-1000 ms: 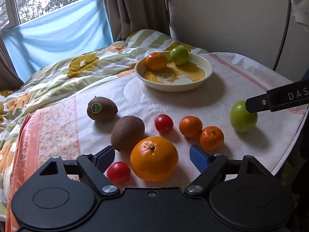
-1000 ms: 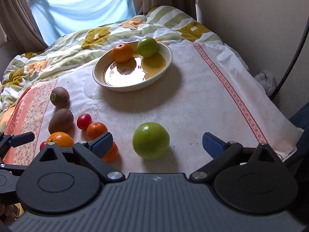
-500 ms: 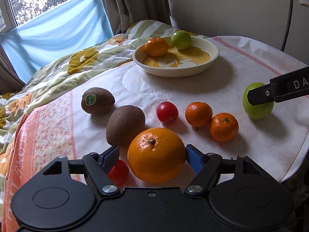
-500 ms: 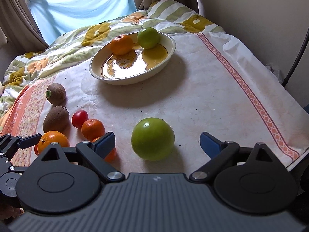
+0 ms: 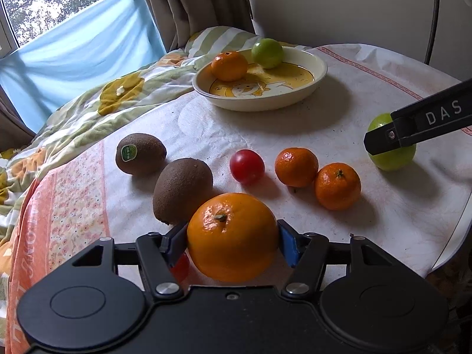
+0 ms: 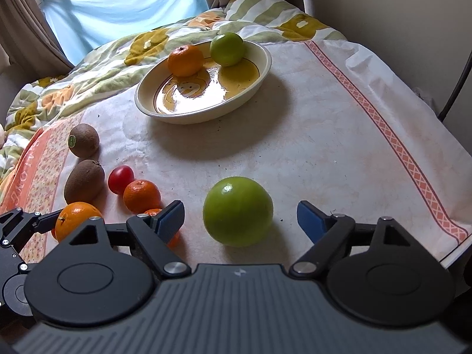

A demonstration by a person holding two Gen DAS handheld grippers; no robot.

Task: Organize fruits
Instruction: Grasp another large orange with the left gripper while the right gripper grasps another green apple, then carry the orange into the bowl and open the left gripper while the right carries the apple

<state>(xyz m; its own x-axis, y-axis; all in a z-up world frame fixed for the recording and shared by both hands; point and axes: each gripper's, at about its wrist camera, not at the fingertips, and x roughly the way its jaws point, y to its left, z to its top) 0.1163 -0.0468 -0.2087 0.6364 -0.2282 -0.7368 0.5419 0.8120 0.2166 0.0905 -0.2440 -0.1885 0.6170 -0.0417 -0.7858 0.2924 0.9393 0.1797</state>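
Note:
A large orange (image 5: 230, 230) sits on the white cloth at the near edge, between the blue pads of my left gripper (image 5: 231, 240). The jaws are closing and both pads touch its sides. In the right wrist view a green apple (image 6: 237, 211) lies between the fingers of my right gripper (image 6: 240, 218). Those jaws are closing too, with a gap left on each side. The cream bowl (image 6: 206, 116) stands at the back and holds a mandarin (image 6: 185, 60) and a second green apple (image 6: 227, 48).
Two kiwis (image 5: 183, 194) (image 5: 140, 153), a red tomato (image 5: 247, 166) and two mandarins (image 5: 296, 166) (image 5: 337, 185) lie between the grippers and the bowl. Another tomato (image 5: 180, 267) sits under the left finger. The table edge (image 5: 454, 253) curves at the right; bedding (image 5: 88, 112) lies behind.
The left jaws have drawn in from wide apart until they meet the large orange. Both grippers have sunk a little toward the cloth. The right jaws have narrowed slightly around the green apple.

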